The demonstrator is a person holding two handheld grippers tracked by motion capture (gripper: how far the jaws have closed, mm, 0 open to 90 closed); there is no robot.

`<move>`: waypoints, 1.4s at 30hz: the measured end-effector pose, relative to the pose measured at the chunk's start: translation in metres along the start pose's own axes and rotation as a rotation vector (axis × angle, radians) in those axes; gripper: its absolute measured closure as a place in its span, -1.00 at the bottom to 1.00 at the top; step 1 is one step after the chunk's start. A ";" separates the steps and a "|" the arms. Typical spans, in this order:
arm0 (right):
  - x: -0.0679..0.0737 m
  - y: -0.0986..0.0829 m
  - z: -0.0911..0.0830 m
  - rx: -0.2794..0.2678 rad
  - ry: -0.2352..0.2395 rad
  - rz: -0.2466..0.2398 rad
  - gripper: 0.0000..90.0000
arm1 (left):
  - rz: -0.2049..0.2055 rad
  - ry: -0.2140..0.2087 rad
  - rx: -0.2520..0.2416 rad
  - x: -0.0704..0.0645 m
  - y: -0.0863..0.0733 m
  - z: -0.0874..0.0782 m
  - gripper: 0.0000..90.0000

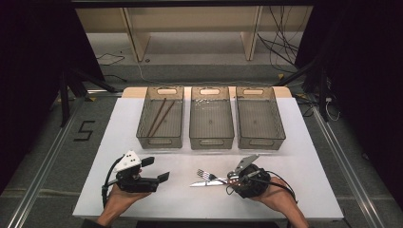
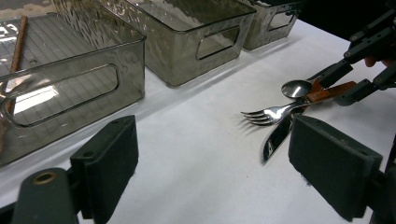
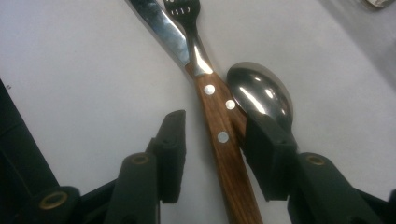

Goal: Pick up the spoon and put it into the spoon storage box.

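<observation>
Straddling the wooden-handled fork point(image 3: 219, 135) on the desk point(image 1: 157, 199), the right gripper point(image 3: 212, 154) has its jaws apart; the left gripper point(image 2: 212, 163) hovers nearby, jaws apart.

Fork point(image 3: 189, 28), knife point(image 3: 159, 28), spoon point(image 3: 259, 91): polished metal, mirror-glossy, smooth. Fork handle point(image 3: 224, 140): brown wood, satin sheen, three bright metal rivets. Bins point(image 1: 211, 118): smoky translucent plastic, glossy, rippled walls, ribbed floor. Chopsticks point(image 1: 159, 116): dark wood, matt. Table point(image 2: 196, 154) top: white, matt, smooth. Right gripper point(image 3: 212, 154) and left gripper point(image 2: 212, 172) pads: black, matt, rubbery-looking; brass-coloured pivot pins.
</observation>
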State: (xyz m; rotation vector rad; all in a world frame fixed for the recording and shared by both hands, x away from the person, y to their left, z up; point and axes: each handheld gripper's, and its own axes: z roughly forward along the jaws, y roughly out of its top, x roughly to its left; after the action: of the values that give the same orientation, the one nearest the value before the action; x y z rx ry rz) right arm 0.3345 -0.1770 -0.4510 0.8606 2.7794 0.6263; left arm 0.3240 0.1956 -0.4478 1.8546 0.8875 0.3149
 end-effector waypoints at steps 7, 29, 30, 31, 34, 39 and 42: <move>0.002 0.001 0.004 0.027 -0.017 -0.025 0.46 | 0.003 0.000 -0.002 -0.001 0.000 0.000 -0.65; 0.009 0.006 0.013 0.095 -0.028 -0.056 0.57 | 0.006 -0.001 -0.002 -0.001 0.000 0.000 -0.65; 0.009 0.006 0.013 0.095 -0.025 -0.055 0.50 | 0.006 -0.001 -0.002 -0.001 0.000 0.000 -0.65; 0.008 0.006 0.013 0.097 -0.020 -0.049 0.45 | 0.006 -0.001 -0.002 -0.001 0.000 0.000 -0.65; 0.006 0.005 0.010 0.075 -0.009 -0.049 0.42 | 0.007 -0.002 -0.003 -0.001 0.000 0.000 -0.65; -0.003 0.004 0.000 0.034 0.001 -0.029 0.30 | 0.007 -0.004 -0.001 -0.001 0.000 0.000 -0.65; -0.011 0.003 -0.007 0.023 -0.006 -0.021 0.25 | 0.006 -0.006 -0.001 -0.001 0.000 0.000 -0.65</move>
State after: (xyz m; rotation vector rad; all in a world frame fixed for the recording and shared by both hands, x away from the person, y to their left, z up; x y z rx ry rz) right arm 0.3429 -0.1839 -0.4428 0.8347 2.7914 0.5883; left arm 0.3234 0.1945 -0.4473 1.8568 0.8781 0.3137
